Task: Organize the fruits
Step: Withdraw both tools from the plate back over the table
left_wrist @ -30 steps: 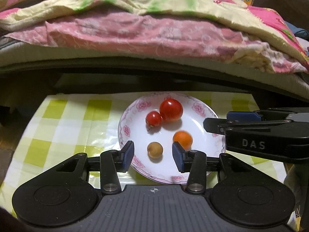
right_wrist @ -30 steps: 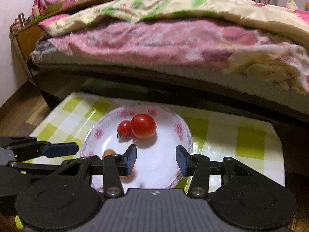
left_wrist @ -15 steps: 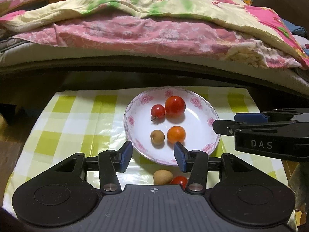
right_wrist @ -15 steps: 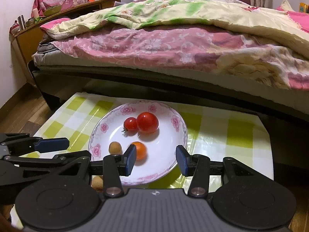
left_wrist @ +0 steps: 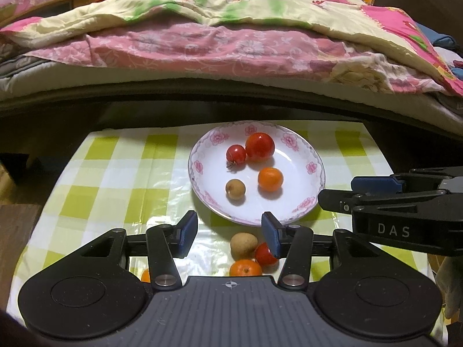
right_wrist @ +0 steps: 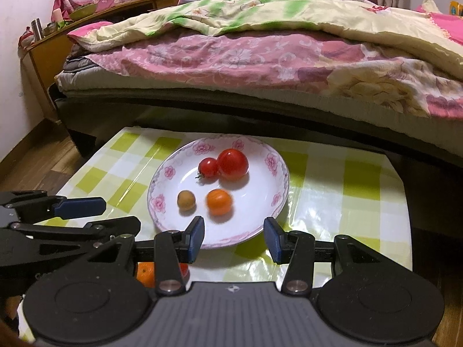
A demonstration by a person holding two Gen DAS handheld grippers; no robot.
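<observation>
Both grippers spread, empty: left gripper (left_wrist: 230, 232) over loose longan (left_wrist: 243, 241) short of plate (left_wrist: 311, 190); right gripper (right_wrist: 233, 235) at plate's near rim. Both backed off since earlier.

A flowered plate (right_wrist: 277, 199) on a checked tablecloth (right_wrist: 347, 190) holds two tomatoes (right_wrist: 232, 164), an orange (right_wrist: 219, 201) and a brown fruit (right_wrist: 185, 199); the right gripper (right_wrist: 233, 235) hovers wide apart at its near rim.

A white plate (left_wrist: 314, 170) with a pink flower rim holds four fruits: a large red tomato (left_wrist: 260, 146) at 12 o'clock touching a smaller one (left_wrist: 235, 153) at 11, an orange tangerine (left_wrist: 270, 178) at 4 and a tan longan (left_wrist: 235, 189) at 7. Just off the plate's 6 o'clock edge, a tan fruit (left_wrist: 243, 243), a red tomato (left_wrist: 264, 254) and a second tangerine (left_wrist: 245, 268) cluster on the tabletop (left_wrist: 115, 179).
</observation>
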